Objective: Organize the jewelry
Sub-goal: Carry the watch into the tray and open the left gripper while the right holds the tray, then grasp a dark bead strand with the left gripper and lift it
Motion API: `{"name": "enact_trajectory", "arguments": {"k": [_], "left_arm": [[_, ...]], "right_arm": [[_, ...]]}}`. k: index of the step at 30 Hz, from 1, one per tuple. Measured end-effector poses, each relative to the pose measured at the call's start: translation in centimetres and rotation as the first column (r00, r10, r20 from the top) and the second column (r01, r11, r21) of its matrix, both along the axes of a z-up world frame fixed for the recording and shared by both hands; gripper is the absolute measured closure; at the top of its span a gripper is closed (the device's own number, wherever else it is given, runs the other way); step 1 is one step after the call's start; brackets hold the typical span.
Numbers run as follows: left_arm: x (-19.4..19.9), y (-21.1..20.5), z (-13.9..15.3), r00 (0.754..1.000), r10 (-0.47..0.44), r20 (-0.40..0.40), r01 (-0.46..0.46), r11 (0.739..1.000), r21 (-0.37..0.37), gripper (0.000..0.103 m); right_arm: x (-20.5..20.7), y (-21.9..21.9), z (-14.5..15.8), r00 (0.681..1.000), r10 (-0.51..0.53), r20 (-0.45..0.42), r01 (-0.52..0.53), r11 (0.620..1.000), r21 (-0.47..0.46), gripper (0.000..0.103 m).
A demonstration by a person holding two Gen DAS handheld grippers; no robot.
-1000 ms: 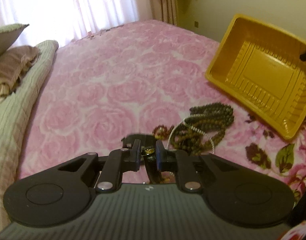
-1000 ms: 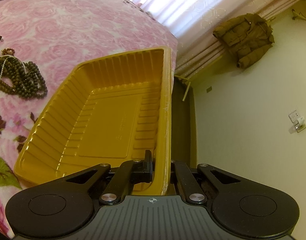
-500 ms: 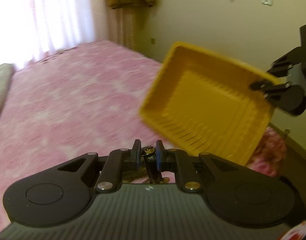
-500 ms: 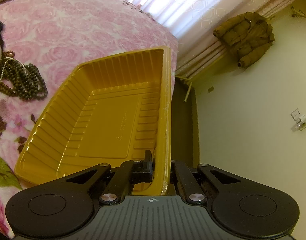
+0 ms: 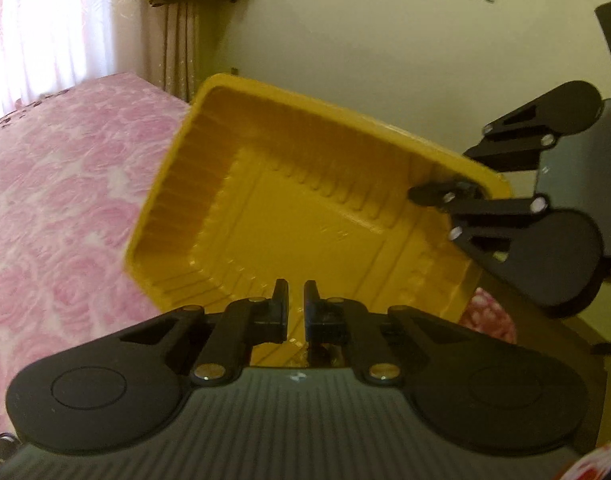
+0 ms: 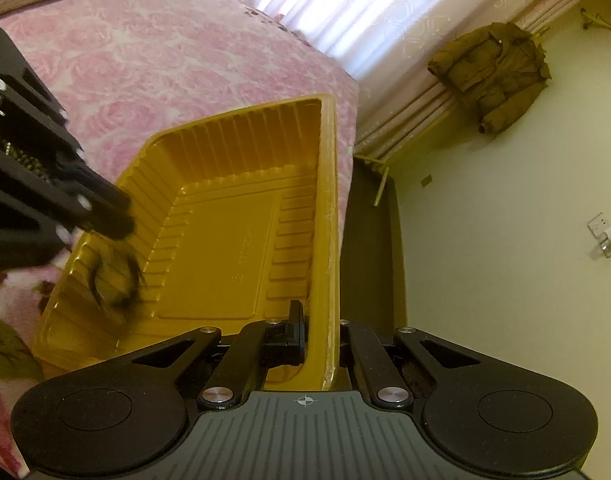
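One ribbed yellow plastic tray (image 6: 241,240), rim pinched by right gripper (image 6: 317,336).

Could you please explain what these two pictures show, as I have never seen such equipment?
A person holds a hand gripper in each hand; a camera on each looks along its two fingers. The left gripper shows in its own view, fingers closing with nothing visible between them. The right gripper is shut on the rim of a yellow tray, tilted over a pink bed cover. A dark blurred loop, likely jewelry, is inside the tray under the left fingers.
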State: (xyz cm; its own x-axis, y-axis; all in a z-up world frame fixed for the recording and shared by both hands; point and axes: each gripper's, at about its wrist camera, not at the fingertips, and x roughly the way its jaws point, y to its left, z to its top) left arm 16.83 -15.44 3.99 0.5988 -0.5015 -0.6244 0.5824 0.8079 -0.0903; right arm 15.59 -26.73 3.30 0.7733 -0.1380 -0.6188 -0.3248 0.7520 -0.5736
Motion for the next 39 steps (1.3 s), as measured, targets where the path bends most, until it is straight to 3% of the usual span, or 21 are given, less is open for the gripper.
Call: {"name": "enact_trajectory", "arguments": {"k": [5,12,17,22,27,34,39], "left_arm": [[-0.6,0.8,0.4,1.0,0.013,0.015,-0.013,1.0,-0.002,0.089],[-1.9,7.5,-0.4,0.983,0.179,0.043,-0.181,0.982,0.06,0.075],[-3.8,13.0,-2.1,0.946,0.319,0.057,-0.324,0.938,0.125,0.074],[-6.1,18.1,-4.1,0.893,0.447,0.06,-0.45,0.878,0.162,0.071],[-7.6,20.9,-5.9,0.859,0.51,0.037,-0.508,0.845,0.166,0.071],[-8.0,21.6,-7.4,0.854,0.52,0.008,-0.514,0.841,0.169,0.071],[-7.2,20.5,-7.6,0.871,0.492,-0.015,-0.487,0.865,0.118,0.071]], "right_arm": [[-0.2,-0.4,0.1,1.0,-0.002,0.0,0.002,1.0,0.007,0.1],[-0.3,-0.4,0.0,1.0,-0.005,0.002,0.005,1.0,0.011,0.1],[-0.3,-0.5,-0.1,1.0,-0.005,0.004,0.005,1.0,0.008,0.1],[-0.4,-0.4,-0.2,1.0,-0.003,0.007,0.003,1.0,0.001,0.1],[-0.4,-0.3,-0.4,1.0,-0.004,0.009,0.004,1.0,0.0,0.1],[-0.3,-0.2,-0.4,1.0,-0.008,0.006,0.008,1.0,-0.008,0.1],[-0.3,-0.1,-0.5,1.0,-0.009,0.009,0.009,1.0,-0.012,0.1]]}}
